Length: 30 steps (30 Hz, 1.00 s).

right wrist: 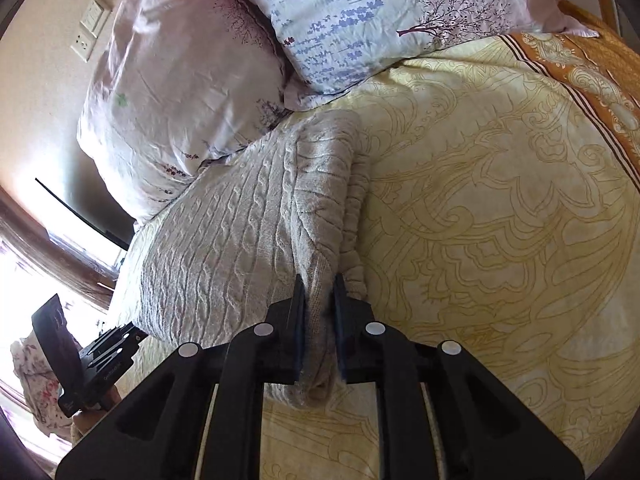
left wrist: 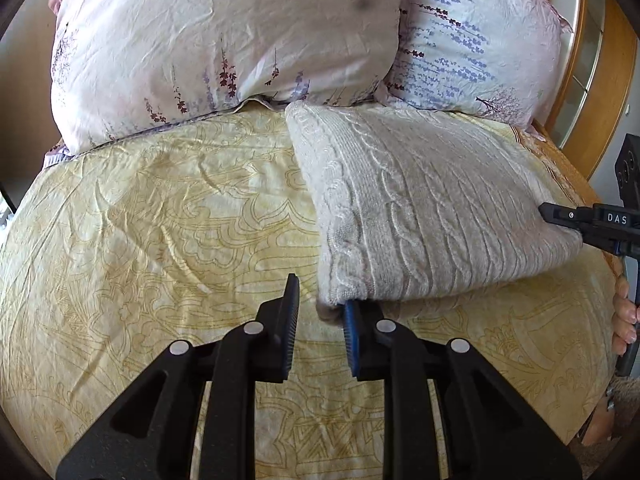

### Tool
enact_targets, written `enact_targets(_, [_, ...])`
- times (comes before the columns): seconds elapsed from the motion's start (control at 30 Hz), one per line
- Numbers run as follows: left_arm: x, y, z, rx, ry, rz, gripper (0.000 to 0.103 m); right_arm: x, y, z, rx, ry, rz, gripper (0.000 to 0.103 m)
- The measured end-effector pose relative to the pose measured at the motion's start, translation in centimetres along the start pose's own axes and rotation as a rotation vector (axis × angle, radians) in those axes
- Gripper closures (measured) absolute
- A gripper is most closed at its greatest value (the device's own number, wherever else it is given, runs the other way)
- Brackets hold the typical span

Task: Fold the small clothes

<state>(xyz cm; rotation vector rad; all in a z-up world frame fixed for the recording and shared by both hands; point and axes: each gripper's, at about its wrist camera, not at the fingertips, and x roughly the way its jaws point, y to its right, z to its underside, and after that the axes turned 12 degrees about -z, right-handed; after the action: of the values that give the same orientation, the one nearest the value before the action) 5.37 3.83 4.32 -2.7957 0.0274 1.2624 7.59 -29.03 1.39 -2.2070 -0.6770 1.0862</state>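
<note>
One cream cable-knit folded sweater [left wrist: 432,208] is lying on one yellow patterned bedspread [left wrist: 160,220]. Two floral lilac-printed pillows, a pinkish pillow [left wrist: 224,40] and a whiter pillow [left wrist: 476,36], are leaning at the head. Two black two-finger grippers, left gripper [left wrist: 320,312] and right gripper [right wrist: 319,312], are showing.

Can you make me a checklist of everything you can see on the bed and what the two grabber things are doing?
Surface: yellow patterned bedspread, wrinkled, with an orange border along one side.
Job's things: one cream cable-knit sweater, folded into a thick block, lying near the pillows.
Clutter: two floral pillows at the head of the bed, side by side.
Grippers: left gripper has its jaws open at the sweater's near corner, one jaw touching the edge. Right gripper has its jaws shut on a fold of the sweater.
Cables: nothing seen.
Surroundings: wall switch and socket, a bright window, and a wooden bed frame.
</note>
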Motion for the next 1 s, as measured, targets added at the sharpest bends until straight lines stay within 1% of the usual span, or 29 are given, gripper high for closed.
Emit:
enact_targets(0.03, [-0.2,-0.3,-0.1,-0.023,0.006,-0.001,0.069,-0.5,0.1,0.0,0.015,0.006,-0.028,0.086])
enact_targets(0.07, [-0.6,-0.5,0.0,-0.032,0.022,-0.029,0.056,-0.9,0.3,0.0,0.026,0.012,-0.051,0.085])
enact_targets(0.1, [-1.0,-0.4,0.1,-0.021,0.043,-0.06,0.051,-1.1,0.3,0.1,0.032,0.016,-0.057,0.084])
enact_targets(0.17, [-1.1,0.0,0.1,0.007,0.052,-0.081,0.051,-1.4,0.2,0.3,0.024,0.021,-0.059,0.084])
enact_targets(0.2, [-0.9,0.0,0.0,0.003,0.042,-0.089,0.054,-1.1,-0.1,0.4,0.008,0.015,-0.044,0.086])
enact_targets(0.23, [-0.5,-0.2,-0.1,-0.016,0.019,-0.083,0.056,-0.7,-0.4,0.5,-0.008,0.008,-0.012,0.087])
enact_targets(0.27, [0.0,-0.7,-0.3,-0.054,-0.019,-0.061,0.059,-0.3,-0.6,0.6,-0.018,-0.009,0.015,0.087])
enact_targets(0.33, [1.1,-2.0,-0.1,-0.138,-0.1,-0.005,0.057,0.0,-0.7,0.6,-0.021,-0.023,0.02,0.086])
enact_targets(0.37, [1.1,-2.3,0.2,-0.144,-0.117,0.016,0.056,-0.4,-0.8,0.6,-0.026,-0.012,0.019,0.086])
enact_targets(0.4, [0.4,-2.4,0.5,-0.129,-0.098,0.034,0.054,-1.2,-1.0,0.5,-0.034,0.013,0.016,0.085])
enact_targets(0.43, [-0.6,-2.3,0.8,-0.102,-0.069,0.036,0.052,-2.1,-1.4,0.5,-0.05,0.052,0.016,0.08])
enact_targets(0.47, [-1.9,-2.2,1.2,-0.077,-0.033,0.02,0.042,-3.0,-1.8,0.4,-0.072,0.086,0.021,0.077])
enact_targets(0.5, [-3.4,-2.4,1.3,-0.066,0.015,0.011,0.033,-3.7,-2.3,0.3,-0.096,0.116,0.017,0.071])
enact_targets(0.53, [-4.9,-2.5,1.2,-0.065,0.07,0.022,0.032,-4.3,-2.8,0.2,-0.114,0.138,-0.003,0.07])
enact_targets(0.57, [-6.1,-2.5,0.9,-0.07,0.119,0.049,0.029,-4.4,-3.3,0.2,-0.127,0.143,-0.032,0.07])
enact_targets(0.63, [-7.7,-1.8,-0.2,-0.082,0.197,0.137,0.025,-3.5,-4.2,-0.1,-0.133,0.121,-0.077,0.07])
enact_targets(0.67, [-7.9,-1.1,-0.9,-0.087,0.217,0.182,0.022,-2.8,-4.4,-0.1,-0.131,0.103,-0.09,0.07])
enact_targets(0.7, [-7.7,-0.1,-1.7,-0.09,0.218,0.223,0.022,-2.1,-4.6,0.0,-0.125,0.087,-0.092,0.07])
enact_targets(0.77, [-6.3,2.1,-3.3,-0.095,0.188,0.307,0.022,-1.0,-4.5,0.4,-0.103,0.068,-0.1,0.07])
enact_targets(0.8, [-5.4,3.0,-4.0,-0.098,0.172,0.334,0.022,-0.6,-4.3,0.5,-0.089,0.066,-0.104,0.07])
enact_targets(0.83, [-4.4,4.0,-4.6,-0.102,0.15,0.342,0.023,-0.4,-4.2,0.6,-0.076,0.062,-0.106,0.07])
enact_targets(0.87, [-3.5,4.8,-5.1,-0.104,0.128,0.344,0.028,-0.3,-4.0,0.7,-0.067,0.059,-0.105,0.07])
enact_targets(0.9, [-2.5,5.4,-5.4,-0.102,0.106,0.337,0.035,-0.2,-3.9,0.8,-0.063,0.055,-0.096,0.07])
enact_targets(1.0, [0.0,6.1,-4.9,-0.11,0.019,0.283,0.047,0.3,-3.3,1.1,-0.06,0.029,-0.048,0.07])
